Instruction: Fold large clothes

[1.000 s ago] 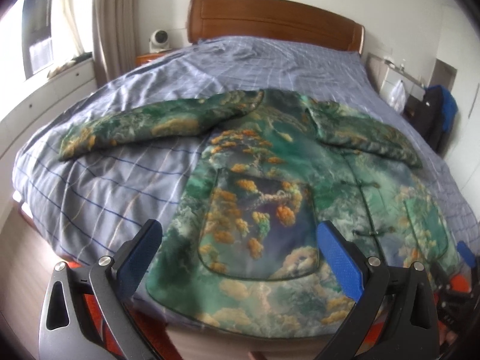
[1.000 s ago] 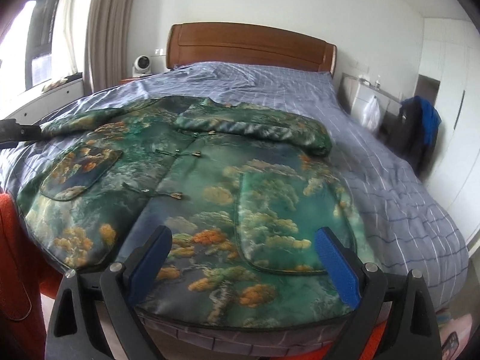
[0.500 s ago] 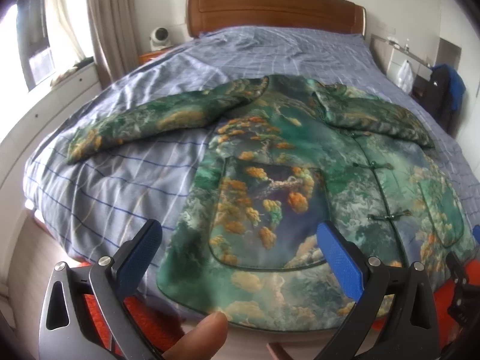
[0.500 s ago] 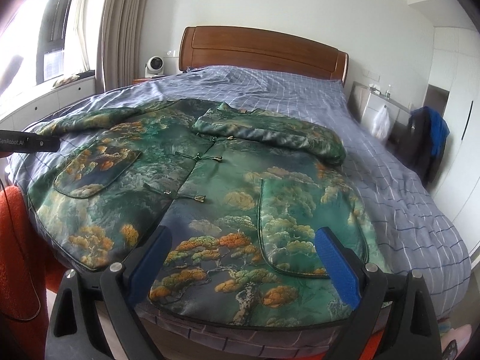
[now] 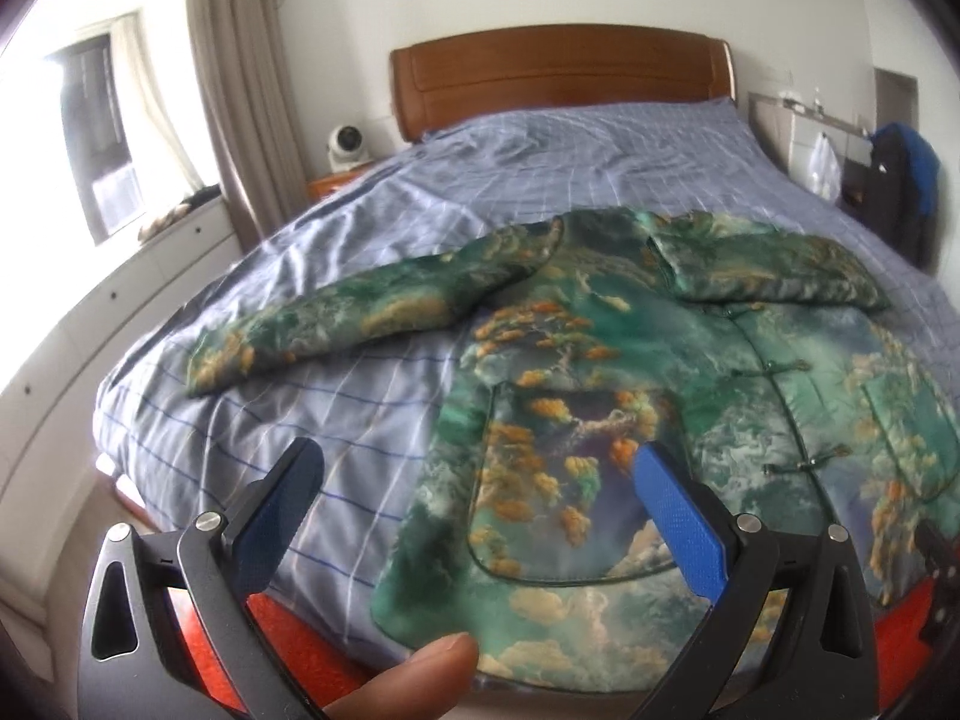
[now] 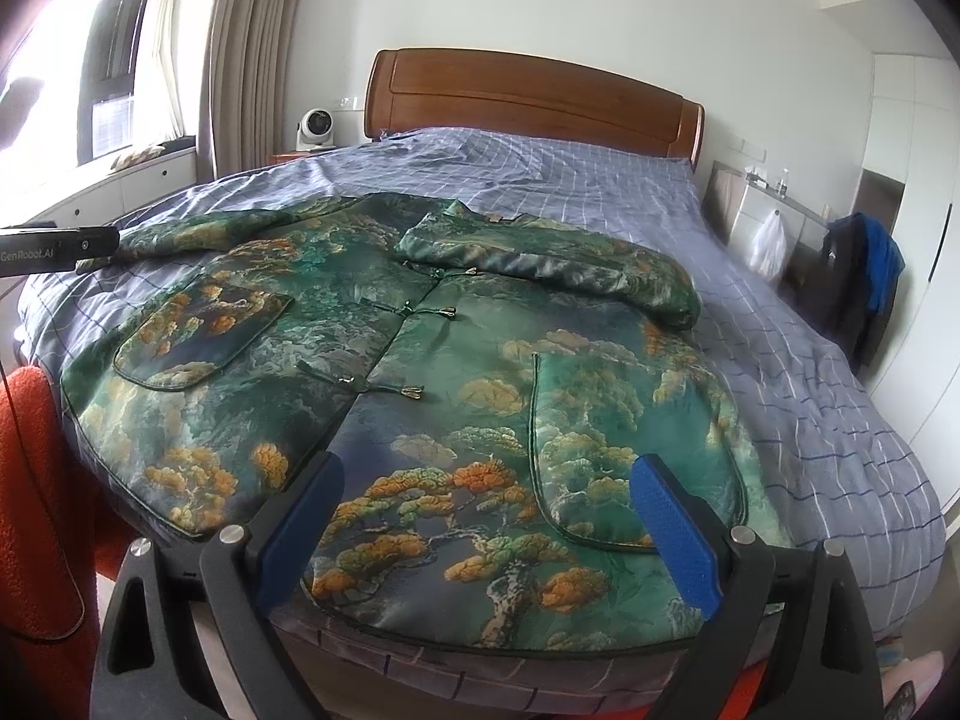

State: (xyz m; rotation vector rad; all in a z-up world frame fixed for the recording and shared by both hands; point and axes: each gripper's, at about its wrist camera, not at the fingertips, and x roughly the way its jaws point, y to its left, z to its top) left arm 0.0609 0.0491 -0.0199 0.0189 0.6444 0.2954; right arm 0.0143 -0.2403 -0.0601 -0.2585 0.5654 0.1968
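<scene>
Green brocade jacket (image 5: 630, 420) with orange trees all over it is lying front-up on the blue checked bedspread (image 5: 336, 420), hem at the foot edge of the bed nearest you. From your left wrist cam, one sleeve (image 5: 360, 312) runs straight out across the sheet toward the window side, while the other sleeve (image 5: 774, 270) is folded in across the chest. Your left gripper (image 5: 480, 492) is spread wide with nothing between the blue pads, hovering off the foot of the bed over the jacket's left hem corner and not touching the fabric. Your fingertip (image 5: 414, 678) pokes in at the bottom of the shot.

Over on the right wrist cam, your right gripper (image 6: 486, 516) is also wide apart and empty, hanging above the hem near the right-hand pocket (image 6: 630, 450). Knot buttons (image 6: 414, 390) run up the middle. You can see the folded sleeve (image 6: 558, 264) lying just below the collar. Wooden headboard (image 6: 528, 102) sits at the far end.
</scene>
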